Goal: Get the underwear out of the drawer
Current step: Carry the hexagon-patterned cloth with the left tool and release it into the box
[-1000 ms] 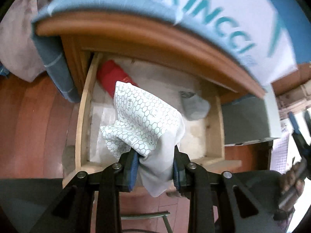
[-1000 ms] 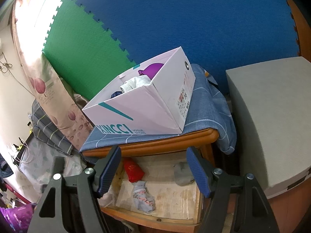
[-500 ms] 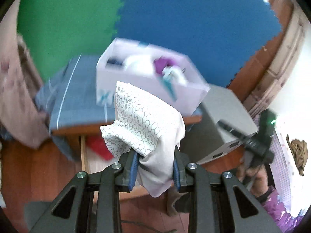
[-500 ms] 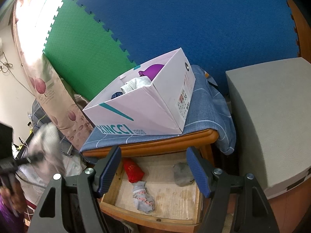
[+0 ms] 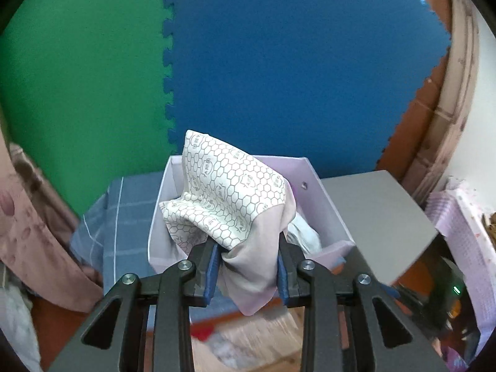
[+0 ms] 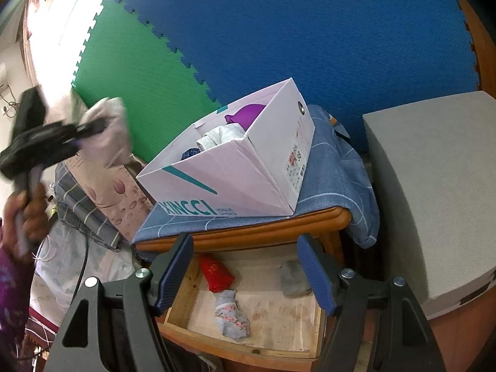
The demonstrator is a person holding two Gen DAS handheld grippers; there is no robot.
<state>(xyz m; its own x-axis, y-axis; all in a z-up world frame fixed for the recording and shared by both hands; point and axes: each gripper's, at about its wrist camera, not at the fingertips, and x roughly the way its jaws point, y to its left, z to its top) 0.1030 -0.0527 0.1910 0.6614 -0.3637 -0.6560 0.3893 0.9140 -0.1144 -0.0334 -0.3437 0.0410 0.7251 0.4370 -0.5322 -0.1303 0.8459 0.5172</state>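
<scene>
My left gripper (image 5: pixel 248 266) is shut on the white underwear with a grey hexagon print (image 5: pixel 229 192) and holds it in the air in front of the white shoe box (image 5: pixel 328 214). It also shows blurred at the left of the right wrist view (image 6: pixel 93 130), still holding the cloth (image 6: pixel 108 130). My right gripper (image 6: pixel 248 272) is open and empty above the open wooden drawer (image 6: pixel 279 344). In the drawer lie a red pouch (image 6: pixel 215 274), a floral sock (image 6: pixel 231 314) and a grey cloth (image 6: pixel 293 279).
The white box (image 6: pixel 248 179) stands on a blue cloth (image 6: pixel 328 179) over the wooden cabinet and holds several clothes. A grey box (image 6: pixel 434 192) stands to the right. Bedding and a pink curtain (image 6: pixel 102 192) are on the left. Blue and green foam mats cover the wall.
My left gripper has lifted the underwear out of the drawer and up to the level of the white box. My right gripper has stayed still.
</scene>
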